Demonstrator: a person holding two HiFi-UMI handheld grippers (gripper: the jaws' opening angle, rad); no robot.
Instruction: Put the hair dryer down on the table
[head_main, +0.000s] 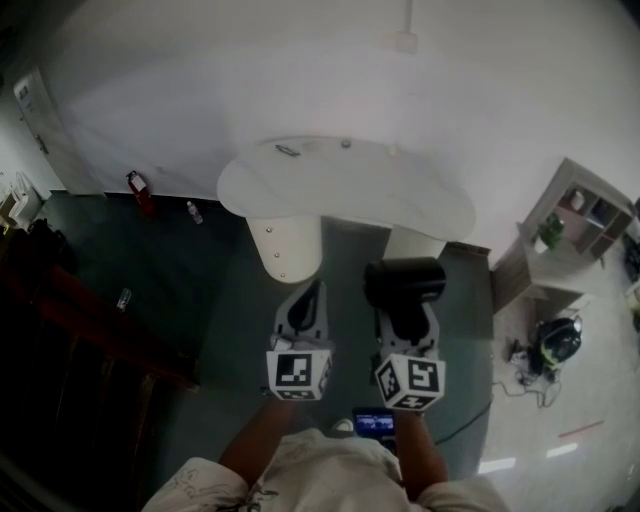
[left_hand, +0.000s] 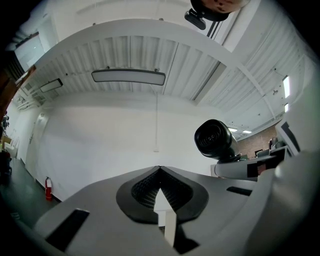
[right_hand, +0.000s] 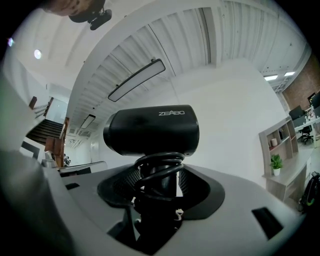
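A black hair dryer (head_main: 404, 281) is held by its handle in my right gripper (head_main: 408, 325), barrel lying crosswise above the jaws. In the right gripper view the dryer (right_hand: 152, 131) fills the middle. Its cord is coiled round the handle, and the right gripper (right_hand: 159, 185) is shut on that handle. My left gripper (head_main: 308, 300) hangs beside it on the left, its jaws meeting at a point with nothing between them. The left gripper view shows that gripper (left_hand: 160, 172) shut and the dryer (left_hand: 215, 138) off to its right. The white oval table (head_main: 400, 195) lies ahead and below both grippers.
Two small dark items (head_main: 287, 150) (head_main: 346, 144) lie at the table's far edge. A shelf unit (head_main: 580, 215) with a plant (head_main: 549, 232) stands at the right, and cables and a bag (head_main: 558, 340) are on the floor. A red extinguisher (head_main: 138, 190) stands at the left wall.
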